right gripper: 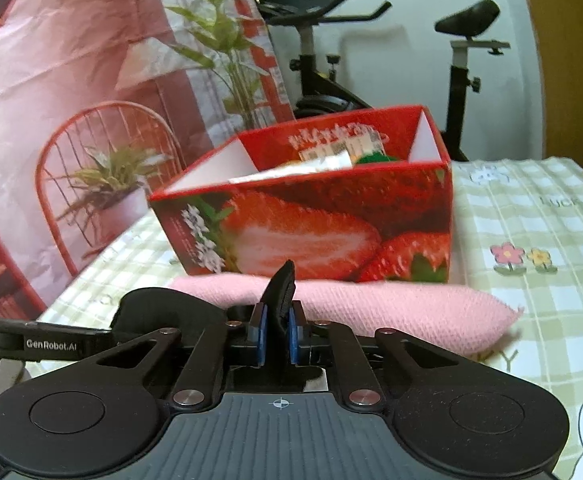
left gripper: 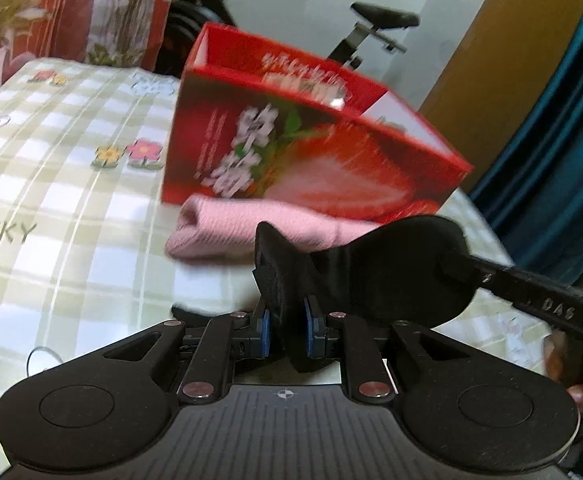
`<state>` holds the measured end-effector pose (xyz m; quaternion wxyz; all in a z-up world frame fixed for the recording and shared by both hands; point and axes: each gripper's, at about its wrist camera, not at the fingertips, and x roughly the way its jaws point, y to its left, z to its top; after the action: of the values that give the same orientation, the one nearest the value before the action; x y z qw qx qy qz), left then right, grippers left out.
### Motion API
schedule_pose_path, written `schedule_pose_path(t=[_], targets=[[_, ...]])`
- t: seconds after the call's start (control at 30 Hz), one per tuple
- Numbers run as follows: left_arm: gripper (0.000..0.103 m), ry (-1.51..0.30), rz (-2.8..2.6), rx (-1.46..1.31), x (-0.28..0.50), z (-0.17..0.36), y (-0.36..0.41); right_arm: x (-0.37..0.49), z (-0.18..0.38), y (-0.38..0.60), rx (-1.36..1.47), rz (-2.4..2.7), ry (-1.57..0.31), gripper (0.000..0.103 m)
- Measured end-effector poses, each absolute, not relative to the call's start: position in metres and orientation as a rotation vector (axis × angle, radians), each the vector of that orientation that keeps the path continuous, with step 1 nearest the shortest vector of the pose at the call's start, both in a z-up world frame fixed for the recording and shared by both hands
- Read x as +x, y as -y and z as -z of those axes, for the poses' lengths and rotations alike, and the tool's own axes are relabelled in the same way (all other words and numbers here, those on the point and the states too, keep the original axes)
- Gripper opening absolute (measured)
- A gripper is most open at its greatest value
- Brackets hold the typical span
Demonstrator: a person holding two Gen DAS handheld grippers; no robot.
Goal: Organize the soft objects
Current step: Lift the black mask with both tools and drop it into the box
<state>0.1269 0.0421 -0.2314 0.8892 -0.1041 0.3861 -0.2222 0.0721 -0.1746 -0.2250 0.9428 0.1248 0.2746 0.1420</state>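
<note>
A black cloth (left gripper: 279, 276) is stretched between both grippers. My left gripper (left gripper: 287, 320) is shut on one end of it, the fabric bunched between the blue pads. The right tool's rounded black housing (left gripper: 411, 272) hangs close on the right of that view. My right gripper (right gripper: 277, 328) is shut on a thin ribbed fold of the black cloth (right gripper: 281, 292). A rolled pink knitted cloth (right gripper: 391, 312) (left gripper: 227, 228) lies just beyond both grippers. Behind it stands an open red strawberry-print box (right gripper: 311, 232) (left gripper: 291, 148) holding paper packets and something green (right gripper: 371, 158).
Everything rests on a green-and-white checked cover (right gripper: 531, 216) printed with flowers and rabbits. An exercise bike (right gripper: 463, 60) stands behind the box. A printed pink backdrop (right gripper: 71, 80) hangs at the left and a teal curtain (left gripper: 563, 160) at the right.
</note>
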Motion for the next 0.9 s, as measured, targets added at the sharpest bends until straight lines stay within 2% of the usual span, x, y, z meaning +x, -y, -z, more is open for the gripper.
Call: schedule_pose_path(t=[0.33,0.5,0.7,0.9], targets=[[0.014,-0.549,0.512,-0.208,0.137,0.139,-0.050,0.076,0.148,0.185,0.208,-0.340,-0.355,0.010],[0.014,-0.477,0.483,-0.133,0.167,0.111,-0.034,0.106,0.111,0.187,0.137,-0.329,-0.283,0.010],[0.014,-0.520,0.429,-0.047,0.219,0.108,-0.007,0.164,0.104,0.179,0.081,-0.296,-0.315,0.010],[0.014,-0.669,0.420,-0.071,0.265,0.129,0.011,0.216,0.134,0.173,0.083,-0.253,-0.450,0.010]])
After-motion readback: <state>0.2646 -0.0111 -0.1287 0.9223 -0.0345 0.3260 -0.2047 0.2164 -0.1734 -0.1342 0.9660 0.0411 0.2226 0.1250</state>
